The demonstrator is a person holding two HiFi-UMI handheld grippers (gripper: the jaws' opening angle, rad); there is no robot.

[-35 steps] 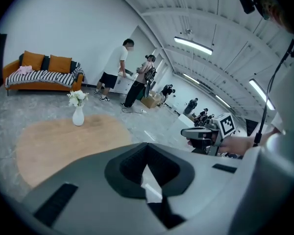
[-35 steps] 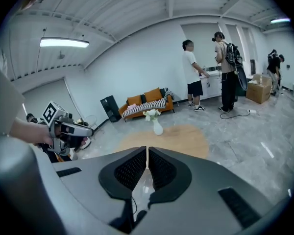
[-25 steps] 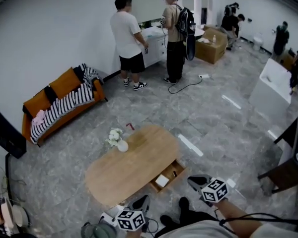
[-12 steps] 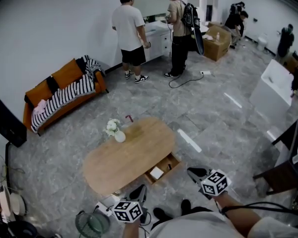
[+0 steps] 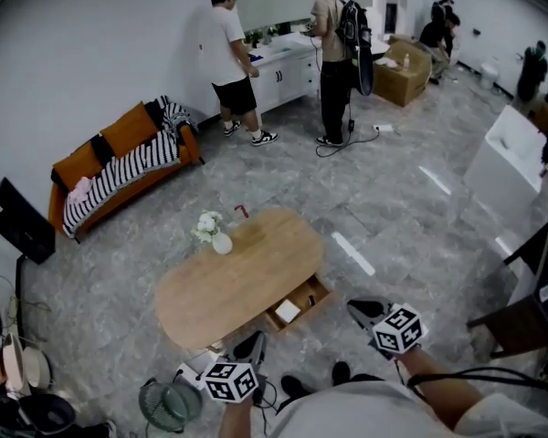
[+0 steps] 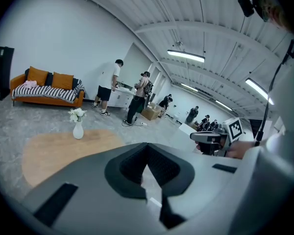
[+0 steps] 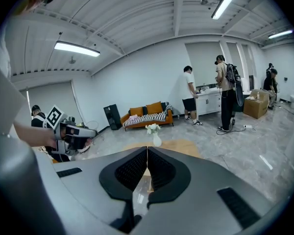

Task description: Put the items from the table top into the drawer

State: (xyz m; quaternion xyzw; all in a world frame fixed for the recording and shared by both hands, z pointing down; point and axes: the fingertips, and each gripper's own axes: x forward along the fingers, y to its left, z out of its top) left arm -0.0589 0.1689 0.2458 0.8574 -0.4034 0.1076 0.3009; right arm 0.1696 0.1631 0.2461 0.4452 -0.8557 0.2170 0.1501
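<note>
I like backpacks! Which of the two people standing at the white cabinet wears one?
The person in long black trousers, on the right; the person in white shirt and black shorts carries none.

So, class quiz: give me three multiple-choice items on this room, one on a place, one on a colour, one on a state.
1. Where does the white vase stand? A on the table top; B on the floor; C on a shelf.
2. What colour is the sofa? A green; B orange; C blue.
3. The drawer is: A shut; B pulled open; C missing.
Answers: 1 A, it stands near the top's far end; 2 B, its back and arms show orange; 3 B, its inside is visible.
</note>
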